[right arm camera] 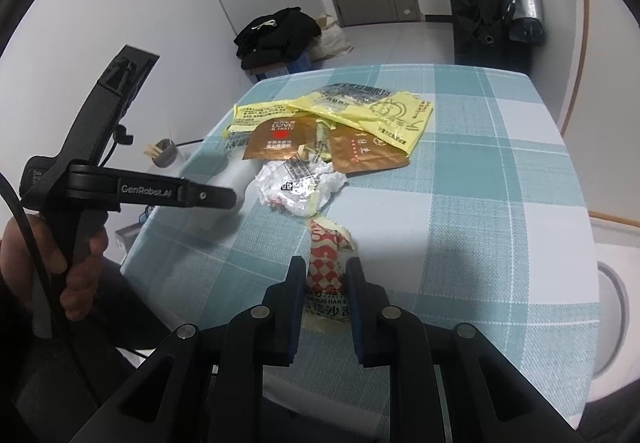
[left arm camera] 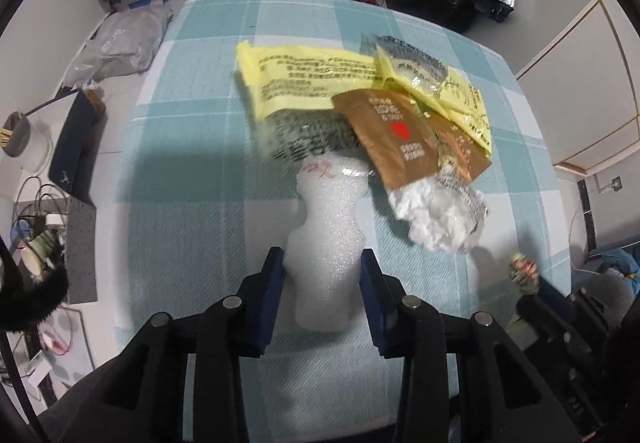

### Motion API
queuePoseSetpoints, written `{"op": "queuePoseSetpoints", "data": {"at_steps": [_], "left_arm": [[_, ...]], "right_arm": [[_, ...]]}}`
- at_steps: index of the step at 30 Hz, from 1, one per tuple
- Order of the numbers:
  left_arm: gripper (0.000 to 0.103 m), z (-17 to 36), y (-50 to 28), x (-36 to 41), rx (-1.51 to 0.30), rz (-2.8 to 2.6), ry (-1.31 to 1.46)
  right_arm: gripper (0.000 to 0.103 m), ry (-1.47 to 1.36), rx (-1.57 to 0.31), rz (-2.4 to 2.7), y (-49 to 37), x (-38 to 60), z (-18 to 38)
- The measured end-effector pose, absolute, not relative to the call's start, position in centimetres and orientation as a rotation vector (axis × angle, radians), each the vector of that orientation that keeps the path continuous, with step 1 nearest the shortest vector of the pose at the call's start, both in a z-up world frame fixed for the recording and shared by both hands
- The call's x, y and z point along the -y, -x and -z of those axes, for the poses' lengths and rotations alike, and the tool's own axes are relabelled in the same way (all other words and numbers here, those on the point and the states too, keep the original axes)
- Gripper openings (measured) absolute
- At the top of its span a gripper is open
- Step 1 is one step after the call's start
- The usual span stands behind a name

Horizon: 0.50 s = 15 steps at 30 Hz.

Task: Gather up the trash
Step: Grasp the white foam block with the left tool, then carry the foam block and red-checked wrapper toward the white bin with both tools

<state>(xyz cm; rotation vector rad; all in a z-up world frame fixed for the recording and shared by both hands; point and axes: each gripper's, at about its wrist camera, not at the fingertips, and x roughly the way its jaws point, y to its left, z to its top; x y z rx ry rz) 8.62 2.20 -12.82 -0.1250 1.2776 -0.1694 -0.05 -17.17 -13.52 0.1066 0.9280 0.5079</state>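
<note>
Left gripper (left arm camera: 322, 263): pads pressed against both sides of a white foam sleeve (left arm camera: 326, 239), clamped on it; the sleeve's far end reaches under the litter pile. Ahead and slightly right of that gripper, on the checked worktop (left arm camera: 192, 123): yellow bags (left arm camera: 304, 77), brown sachets (left arm camera: 394, 139), crumpled white tissue (left arm camera: 434, 217). Right gripper (right arm camera: 322, 283): closed on a red-and-white patterned wrapper (right arm camera: 328, 263), whose near end appears to rest on the worktop, though blur leaves this uncertain. The pile lies just beyond it.

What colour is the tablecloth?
The tablecloth is teal and white checks, clearest in the right wrist view.
</note>
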Motion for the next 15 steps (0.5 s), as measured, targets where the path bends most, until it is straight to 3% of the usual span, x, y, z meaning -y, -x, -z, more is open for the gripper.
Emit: {"op": "queuePoseSetpoints", "data": {"at_steps": [15], "left_arm": [[0.032, 7.7, -4.2, -1.9, -1.132, 0.253, 0.215]], "right_arm": [[0.019, -0.176, -0.834, -0.459, 0.4, 19.2, 9.2]]}}
